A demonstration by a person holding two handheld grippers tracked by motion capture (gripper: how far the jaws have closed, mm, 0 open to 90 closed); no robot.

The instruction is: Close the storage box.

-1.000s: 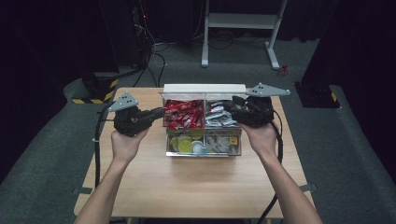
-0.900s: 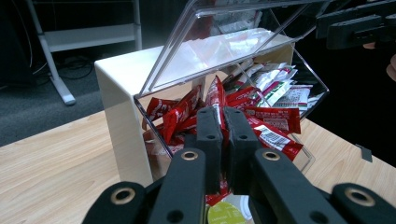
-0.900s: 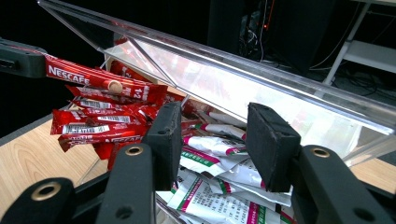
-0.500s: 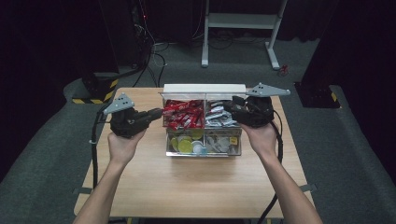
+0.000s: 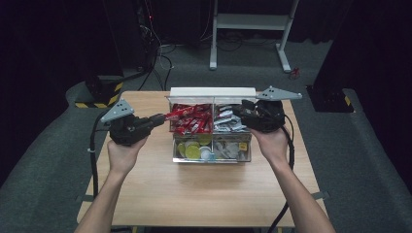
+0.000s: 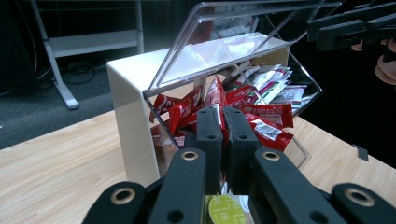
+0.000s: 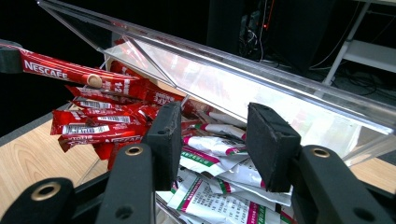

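- Left gripper (image 5: 158, 118) jaws pinch a red sachet (image 5: 176, 113) at the left edge of the clear organizer's (image 5: 212, 159) back-left compartment.
- Right gripper (image 7: 212, 140) jaws spread, above white sachets (image 7: 219, 196) in back-right compartment.

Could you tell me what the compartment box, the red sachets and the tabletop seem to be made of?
The compartment box looks like clear glossy acrylic: you see through its walls, and they catch glare. The red sachets look like printed foil or plastic film, shiny and creased; the left claw is shut on one. The tabletop looks like matte light wood or wood-grain laminate; which one I cannot tell.
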